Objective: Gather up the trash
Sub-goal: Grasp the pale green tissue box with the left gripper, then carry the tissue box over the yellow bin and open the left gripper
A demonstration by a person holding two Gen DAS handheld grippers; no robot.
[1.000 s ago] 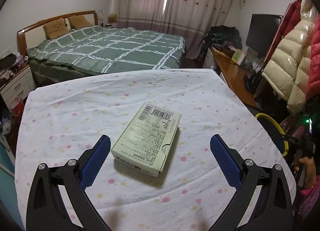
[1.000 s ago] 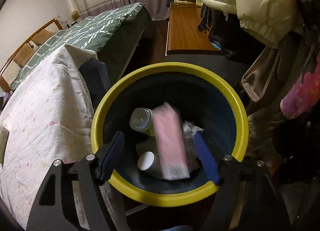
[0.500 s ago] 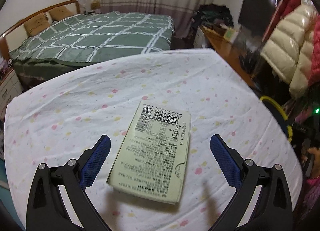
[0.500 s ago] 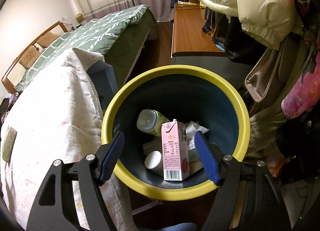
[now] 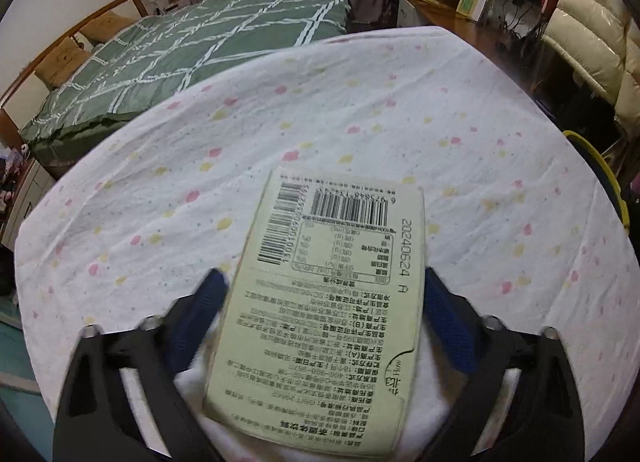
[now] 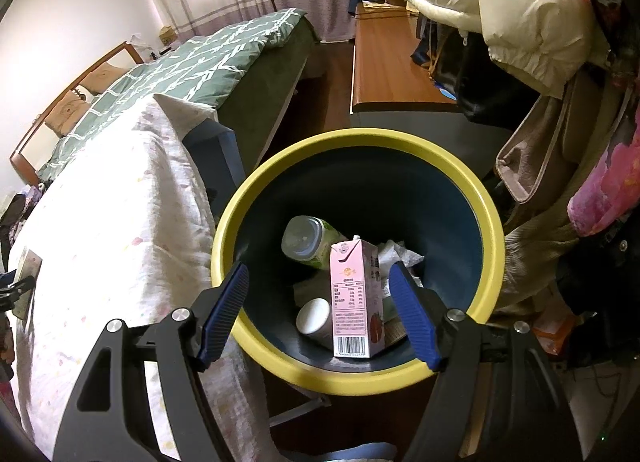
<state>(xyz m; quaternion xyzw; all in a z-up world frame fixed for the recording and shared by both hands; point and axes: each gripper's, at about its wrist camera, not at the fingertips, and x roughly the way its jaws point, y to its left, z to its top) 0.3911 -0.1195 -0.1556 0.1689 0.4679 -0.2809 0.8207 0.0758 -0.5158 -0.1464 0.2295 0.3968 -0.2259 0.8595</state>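
Observation:
A flat pale-green carton box (image 5: 332,302), printed with barcodes, lies on the spotted white tablecloth (image 5: 360,102). My left gripper (image 5: 322,286) is low over it with a blue pad on each long side. Its jaws are closing; the left pad still stands a little off the box edge. The right wrist view shows the same box (image 6: 28,278) far left. My right gripper (image 6: 318,274) hangs open and empty above the yellow-rimmed bin (image 6: 360,138). Down in the bin sit a pink drink carton (image 6: 354,298), a green bottle (image 6: 308,238), a white-capped container (image 6: 314,316) and crumpled paper (image 6: 400,254).
The bin's rim (image 5: 600,170) stands just past the table's right edge. A green checked bed (image 5: 200,46) is beyond the table. A wooden desk (image 6: 388,62) and hanging padded coats (image 6: 520,2) crowd the right side.
My left gripper came down and forward until the box lay between its fingers, and the fingers drew inward. The pink carton dropped into the bin and settled upright. The right gripper stayed put.

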